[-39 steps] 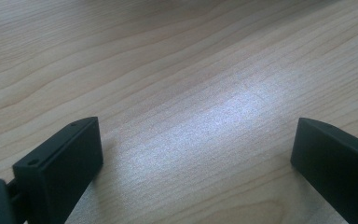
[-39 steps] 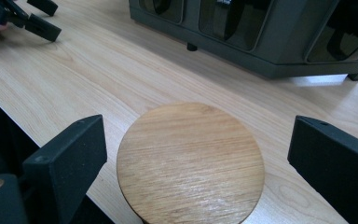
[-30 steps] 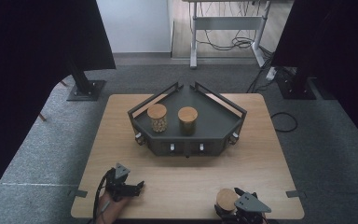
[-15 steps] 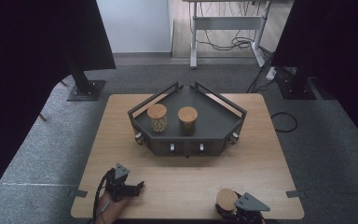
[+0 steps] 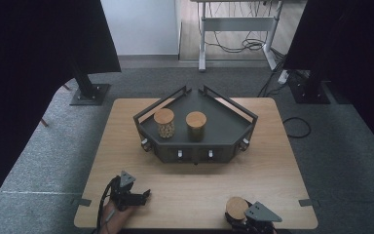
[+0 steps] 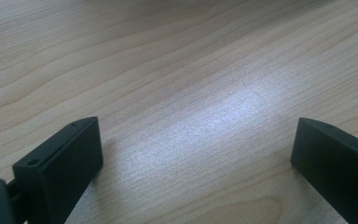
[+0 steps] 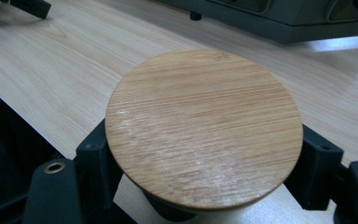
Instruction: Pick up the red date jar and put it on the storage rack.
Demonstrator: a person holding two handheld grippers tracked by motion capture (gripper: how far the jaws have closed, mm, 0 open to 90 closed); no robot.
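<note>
Jar (image 7: 204, 128) upright — wooden lid up, right claw (image 7: 205, 172) clamped round it

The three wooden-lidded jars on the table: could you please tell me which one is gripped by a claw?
The round wooden-lidded jar at the table's near right edge, clamped in the right claw. The other two jars stand untouched in the dark grey tray.

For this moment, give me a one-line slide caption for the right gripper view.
Right gripper clamped on a jar beneath its round bamboo lid, on the wooden table near the dark tray.
</note>
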